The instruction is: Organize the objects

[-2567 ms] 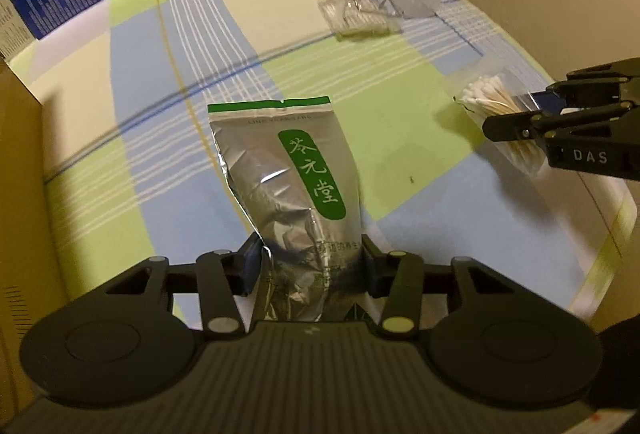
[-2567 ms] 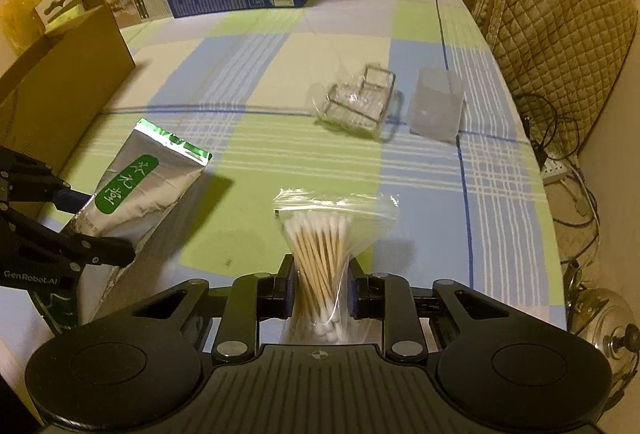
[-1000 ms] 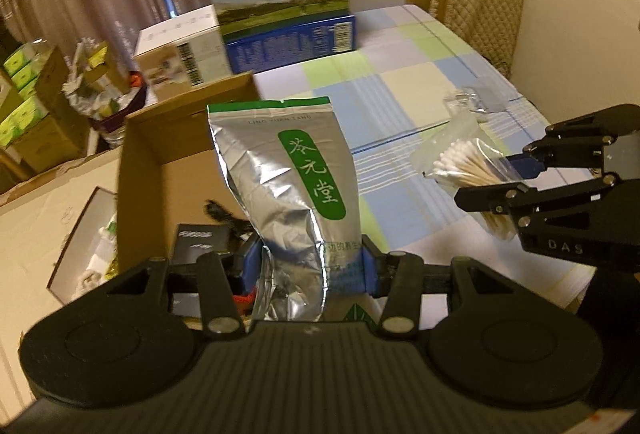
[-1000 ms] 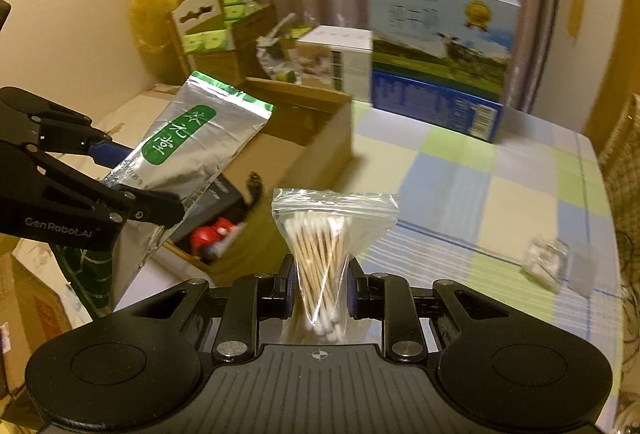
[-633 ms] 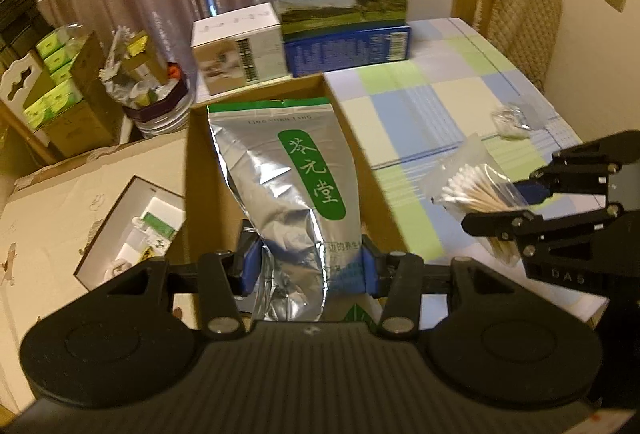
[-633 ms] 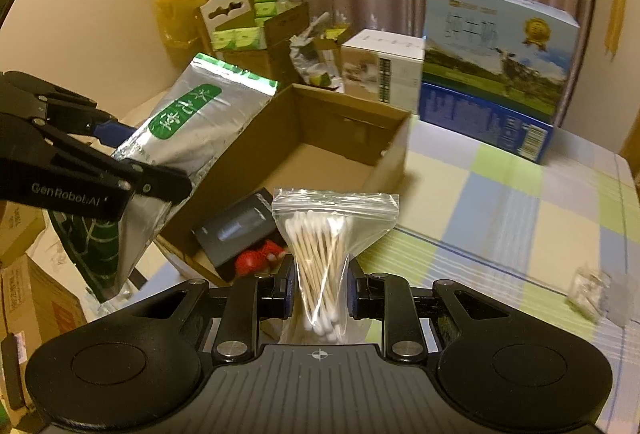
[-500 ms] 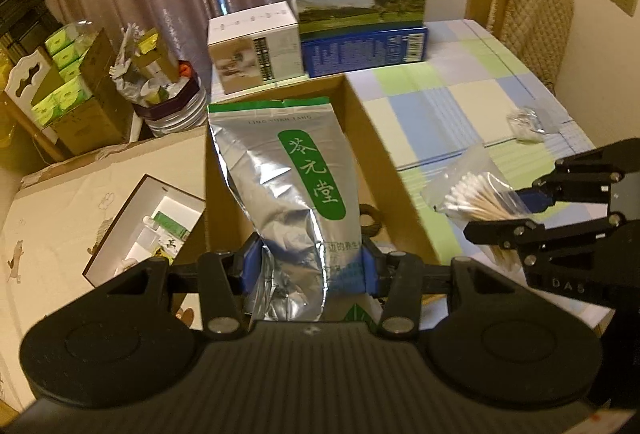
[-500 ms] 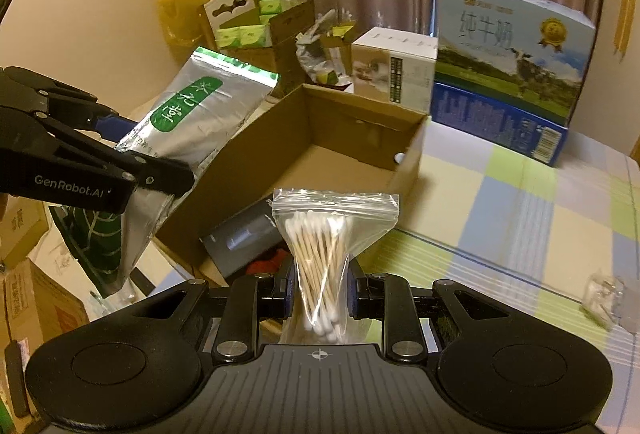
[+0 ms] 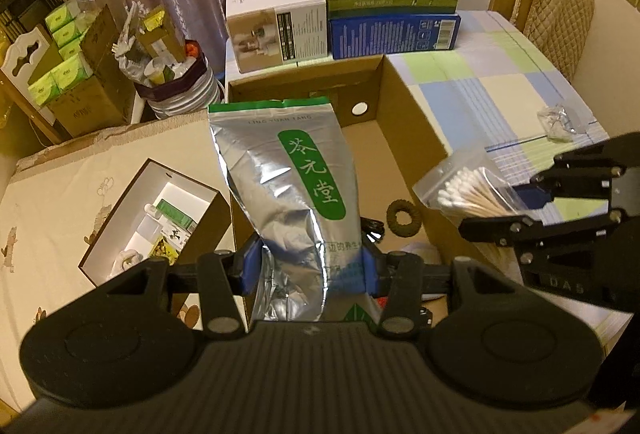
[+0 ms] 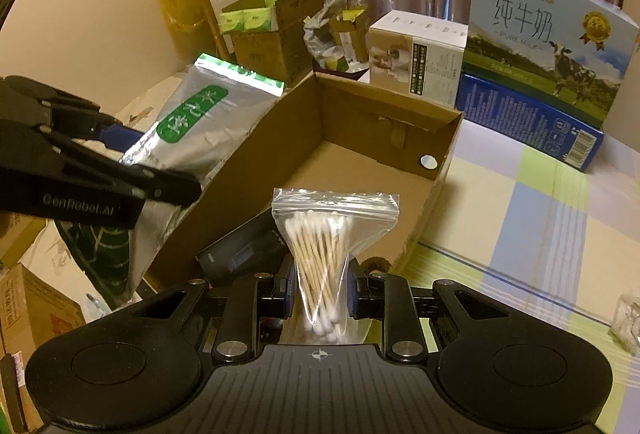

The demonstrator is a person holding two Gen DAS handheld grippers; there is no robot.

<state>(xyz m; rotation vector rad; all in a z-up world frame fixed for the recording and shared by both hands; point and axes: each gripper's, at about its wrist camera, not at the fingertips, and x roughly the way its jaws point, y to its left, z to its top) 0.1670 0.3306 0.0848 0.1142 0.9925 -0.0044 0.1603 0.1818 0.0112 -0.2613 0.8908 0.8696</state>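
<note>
Left gripper (image 9: 306,270) has its fingers (image 9: 250,268) clamped on the lower part of a silver foil pouch (image 9: 280,190) with a green label, blue pads pressing both side edges; pouch stands upright out of the grip, green top strip uppermost, its bottom end tucked down between the fingers toward the camera. Pouch hangs in the air over the left wall of an open cardboard box (image 9: 412,122)

Right gripper (image 10: 320,296) fingers (image 10: 282,294) are closed narrow on a clear zip bag of cotton swabs (image 10: 324,234): pads squeeze the bag near its lower half, zip edge on top, white swab tips bunched below the pads and fanned above. Bag is held in the air above the near end of the box (right-wrist view), just inside its right wall

From the left wrist view the right gripper (image 9: 516,208) comes in from the right with the swab bag pointing left, over the box's right wall

Inside the box: a dark ring-shaped thing (image 9: 403,218) on the floor, a black flat item (image 10: 244,250) at the near end, something red barely visible, can't tell what

Box sits at the edge of the worktop (image 10: 540,202) with a checked blue/green cloth. A milk carton case (image 10: 548,30) on a blue box (image 10: 528,114) and a white box (image 10: 416,54) stand behind it. Small clear packet (image 9: 558,122) lies far right on the cloth, well apart from both grippers
</note>
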